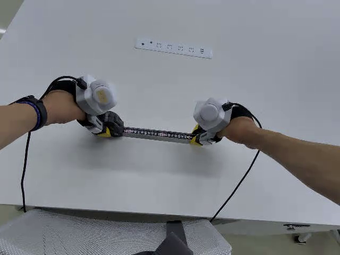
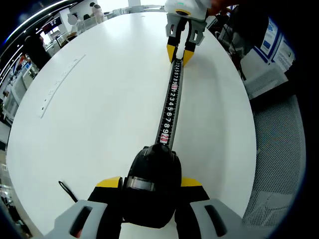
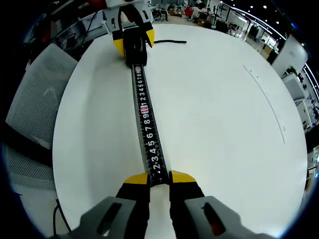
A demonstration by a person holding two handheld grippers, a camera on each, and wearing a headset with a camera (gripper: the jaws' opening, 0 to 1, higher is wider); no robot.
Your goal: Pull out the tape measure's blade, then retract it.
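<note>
A black tape measure case sits between the yellow-tipped jaws of my left gripper, which is shut on it just above the white table. Its blade runs out straight, numbers up, to about the 20 mark. My right gripper is shut on the blade's end. Across the table, the right gripper view shows the case in the left gripper, and the left gripper view shows the right gripper at the far end.
A white power strip lies flat on the table behind the blade. Black cables hang off the near table edge. A grey mesh chair stands below that edge. People and desks are in the far background.
</note>
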